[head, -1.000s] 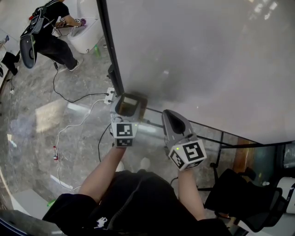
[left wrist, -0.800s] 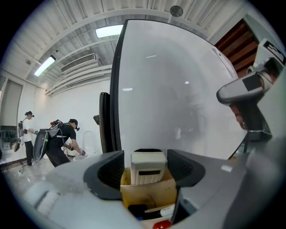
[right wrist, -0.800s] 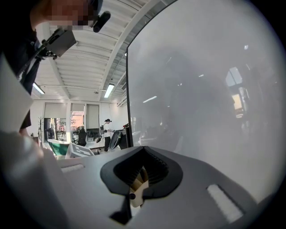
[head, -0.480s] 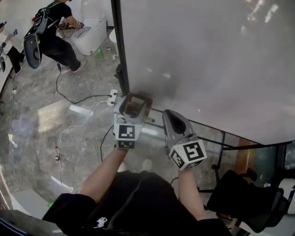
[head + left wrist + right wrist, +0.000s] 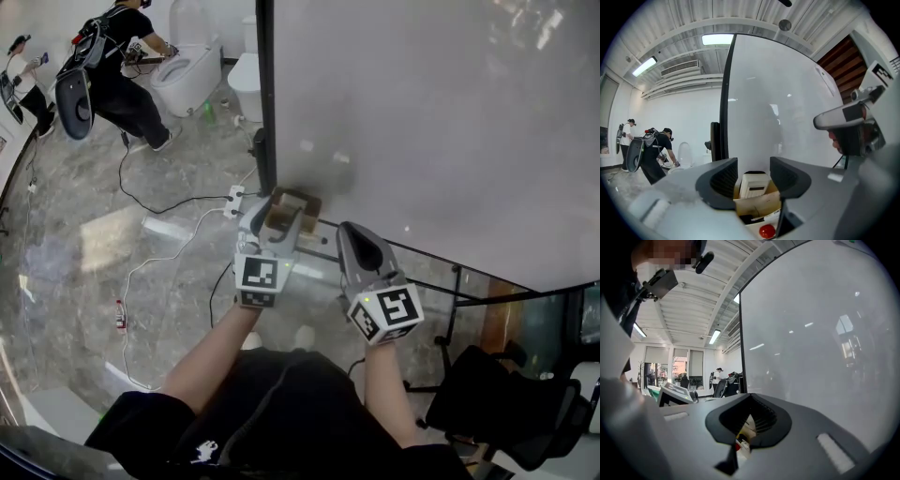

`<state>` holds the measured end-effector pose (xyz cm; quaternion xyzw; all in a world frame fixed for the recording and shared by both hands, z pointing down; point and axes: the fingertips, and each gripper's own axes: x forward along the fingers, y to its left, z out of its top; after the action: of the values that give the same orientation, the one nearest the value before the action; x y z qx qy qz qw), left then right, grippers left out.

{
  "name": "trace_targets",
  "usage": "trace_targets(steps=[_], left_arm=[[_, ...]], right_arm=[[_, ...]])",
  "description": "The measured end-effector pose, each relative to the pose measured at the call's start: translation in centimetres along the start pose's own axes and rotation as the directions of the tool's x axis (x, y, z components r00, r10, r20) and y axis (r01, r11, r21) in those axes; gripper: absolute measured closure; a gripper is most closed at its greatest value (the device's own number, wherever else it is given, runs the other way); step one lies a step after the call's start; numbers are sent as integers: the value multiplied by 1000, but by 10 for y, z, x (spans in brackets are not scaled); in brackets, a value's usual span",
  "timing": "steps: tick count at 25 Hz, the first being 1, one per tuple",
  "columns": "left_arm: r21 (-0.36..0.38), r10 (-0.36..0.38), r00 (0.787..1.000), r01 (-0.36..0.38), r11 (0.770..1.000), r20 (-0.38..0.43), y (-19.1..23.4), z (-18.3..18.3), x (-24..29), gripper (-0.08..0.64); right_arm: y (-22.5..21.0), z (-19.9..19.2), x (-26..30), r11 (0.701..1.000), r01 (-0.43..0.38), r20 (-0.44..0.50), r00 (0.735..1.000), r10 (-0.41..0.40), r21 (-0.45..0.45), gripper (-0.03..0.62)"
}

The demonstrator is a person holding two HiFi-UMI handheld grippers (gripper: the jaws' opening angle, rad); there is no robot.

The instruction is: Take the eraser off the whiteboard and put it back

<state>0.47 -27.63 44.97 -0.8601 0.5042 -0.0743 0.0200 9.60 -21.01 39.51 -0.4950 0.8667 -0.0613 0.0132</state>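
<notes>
The white eraser [image 5: 753, 183] stands upright in a brown cardboard box [image 5: 292, 208] at the foot of the whiteboard [image 5: 450, 122]. In the left gripper view a red thing [image 5: 767, 231] lies lower in that box [image 5: 759, 205]. My left gripper [image 5: 283, 217] reaches level into the box. Its jaws have just been closing, and the eraser sits between them with a thin gap at each side. My right gripper [image 5: 353, 236] hangs just right of the box, shut on nothing. Its own view has the joined jaws [image 5: 739, 439] beside the whiteboard [image 5: 820, 333].
A person in black [image 5: 112, 75] bends over white fixtures at the upper left. Cables [image 5: 159, 253] and a power strip [image 5: 232, 199] lie on the marble floor. The board's black frame bar [image 5: 450, 277] runs right, above a black office chair [image 5: 506, 403].
My left gripper has moved up and forward, from just below the cardboard box to flanking it, and its jaws stand narrower. The right gripper has shifted only slightly.
</notes>
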Motion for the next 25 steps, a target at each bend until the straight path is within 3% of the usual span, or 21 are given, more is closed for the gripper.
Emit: trace_targets(steps=[4, 9, 13, 20, 25], left_arm=[[8, -39, 999, 38, 999, 37, -2, 15, -15, 376], [-60, -51, 996, 55, 997, 68, -1, 30, -37, 447], [-57, -75, 994, 80, 995, 80, 1, 36, -54, 490], [-46, -86, 992, 90, 995, 95, 9, 41, -75, 551], [-75, -98, 988, 108, 991, 121, 15, 50, -89, 554]], right_arm=[[5, 1, -2, 1000, 17, 7, 1000, -17, 3, 588], [14, 2, -5, 1000, 28, 14, 1000, -28, 7, 589], [24, 6, -11, 999, 34, 30, 999, -35, 24, 588], [31, 7, -26, 998, 57, 46, 997, -59, 33, 589], [33, 9, -33, 996, 83, 50, 995, -84, 20, 589]])
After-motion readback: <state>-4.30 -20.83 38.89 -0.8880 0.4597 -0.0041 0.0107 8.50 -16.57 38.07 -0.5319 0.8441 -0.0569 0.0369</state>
